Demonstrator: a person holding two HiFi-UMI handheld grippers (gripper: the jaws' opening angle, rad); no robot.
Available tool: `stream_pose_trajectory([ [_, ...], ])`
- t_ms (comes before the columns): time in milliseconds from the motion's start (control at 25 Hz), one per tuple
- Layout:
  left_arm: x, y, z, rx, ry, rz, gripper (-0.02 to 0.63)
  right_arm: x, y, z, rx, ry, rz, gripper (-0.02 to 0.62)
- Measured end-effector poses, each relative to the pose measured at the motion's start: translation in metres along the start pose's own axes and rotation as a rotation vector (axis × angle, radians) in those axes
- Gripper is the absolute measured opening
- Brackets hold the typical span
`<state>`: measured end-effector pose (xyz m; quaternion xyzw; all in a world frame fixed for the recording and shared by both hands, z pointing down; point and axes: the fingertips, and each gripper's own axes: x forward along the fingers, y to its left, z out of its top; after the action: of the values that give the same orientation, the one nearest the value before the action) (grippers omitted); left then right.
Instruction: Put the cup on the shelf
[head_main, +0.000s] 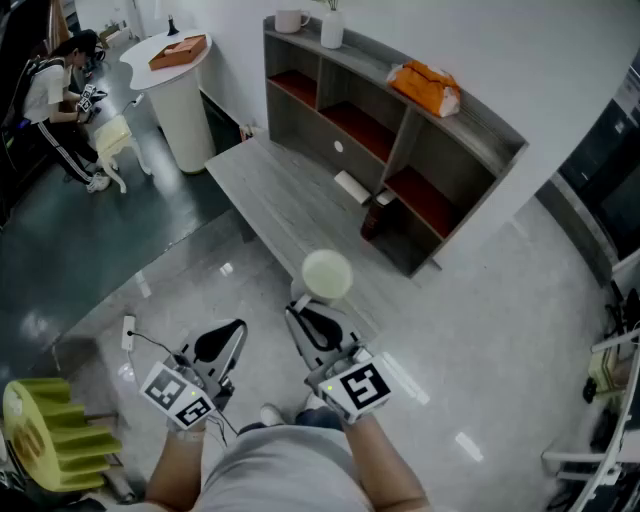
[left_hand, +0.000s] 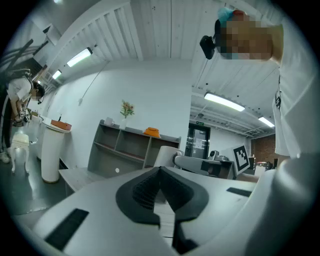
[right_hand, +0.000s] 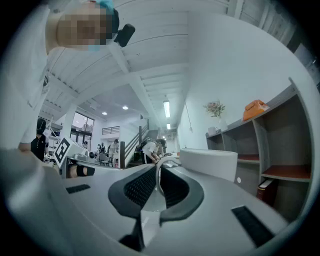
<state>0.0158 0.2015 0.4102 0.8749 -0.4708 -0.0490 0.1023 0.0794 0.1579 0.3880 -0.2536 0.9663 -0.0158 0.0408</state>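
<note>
Your right tool (head_main: 310, 312) is clamped on the thin handle of the cup (head_main: 327, 273), which hangs out in front of you over the counter (head_main: 270, 190), well short of the shelf (head_main: 455, 125). Hold the tool level as you reach (a handle that thin can swivel), and aim for a bare compartment. Your left tool (head_main: 235, 330) is closed on nothing.

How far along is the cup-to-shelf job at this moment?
Done: the cup is picked up, with the right gripper shut on its thin edge. In hand: the cup is held level over the floor, short of the grey shelf. Left: reach the shelf, set the cup down and release it. The left gripper is shut and empty.
</note>
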Motion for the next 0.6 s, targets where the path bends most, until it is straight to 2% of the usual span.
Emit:
stream_pose_trajectory([
  [600,0.067,-0.018,0.007,0.008,0.011,0.05,0.017,-0.014,-0.061,0.015,0.041,-0.035,0.066,0.037],
])
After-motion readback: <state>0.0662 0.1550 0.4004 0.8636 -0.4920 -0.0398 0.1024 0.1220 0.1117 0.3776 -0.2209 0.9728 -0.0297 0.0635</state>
